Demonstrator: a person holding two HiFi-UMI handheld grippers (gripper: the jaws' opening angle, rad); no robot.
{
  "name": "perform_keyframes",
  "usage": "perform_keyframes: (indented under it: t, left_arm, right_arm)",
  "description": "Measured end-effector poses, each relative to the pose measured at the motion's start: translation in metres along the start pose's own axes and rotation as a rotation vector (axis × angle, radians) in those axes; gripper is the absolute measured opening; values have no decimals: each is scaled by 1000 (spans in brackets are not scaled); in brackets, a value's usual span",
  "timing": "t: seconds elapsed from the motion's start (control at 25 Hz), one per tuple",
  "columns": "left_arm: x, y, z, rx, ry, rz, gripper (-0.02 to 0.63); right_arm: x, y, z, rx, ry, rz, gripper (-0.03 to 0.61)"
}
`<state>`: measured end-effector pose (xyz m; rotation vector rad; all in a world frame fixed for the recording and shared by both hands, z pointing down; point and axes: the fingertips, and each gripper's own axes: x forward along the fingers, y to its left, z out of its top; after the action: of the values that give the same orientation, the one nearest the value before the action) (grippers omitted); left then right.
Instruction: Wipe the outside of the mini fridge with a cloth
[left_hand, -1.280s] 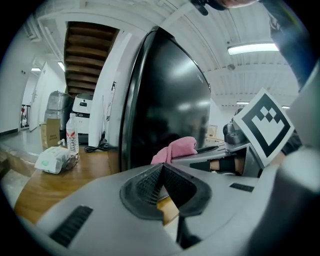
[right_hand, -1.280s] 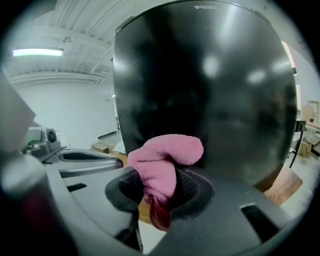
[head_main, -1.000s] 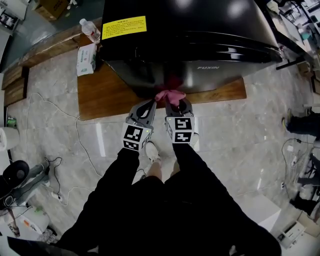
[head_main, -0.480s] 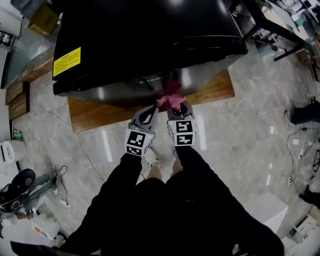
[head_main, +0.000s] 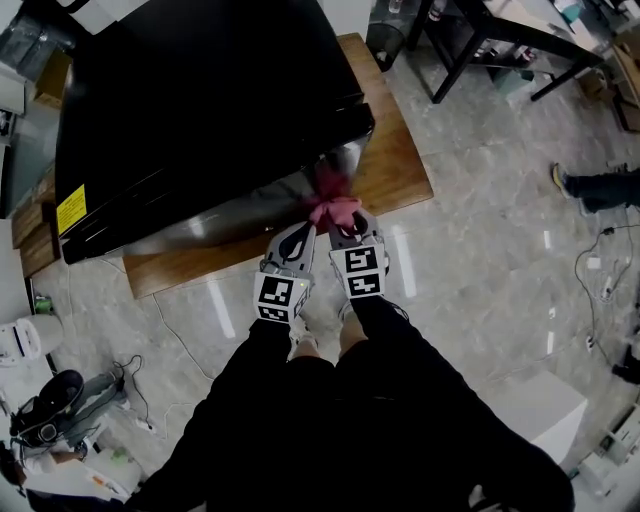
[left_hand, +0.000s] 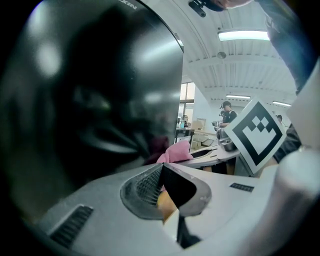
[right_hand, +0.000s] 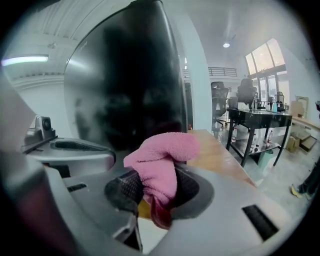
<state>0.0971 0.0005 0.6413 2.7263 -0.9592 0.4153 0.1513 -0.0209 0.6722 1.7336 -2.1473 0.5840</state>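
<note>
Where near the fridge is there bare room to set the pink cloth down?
The brown wooden board is bare right of the black mini fridge, and a thin strip shows along its front. The pale marble floor beyond is open. Grey cabled gear crowds the lower-left corner.

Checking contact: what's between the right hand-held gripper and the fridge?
Only the pink cloth, clamped in that hand-held gripper, bunched toward the fridge; right gripper view shows it.
</note>
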Motion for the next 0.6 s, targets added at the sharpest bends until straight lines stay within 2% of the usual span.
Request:
perform_keyframes:
  t: [0.32, 0.44, 0.6]
  left_arm:
    - [29, -41, 33, -23, -14, -21, 6]
    - [32, -52, 49, -17, -13, -33, 6]
    - [28, -58, 73, -36, -21, -35, 6]
  right_arm:
    - [-16, -70, 6, -6, -16, -53, 124]
    - [-20, -100, 30, 16, -60, -87, 121]
    - [-30, -117, 80, -7, -133, -58, 126]
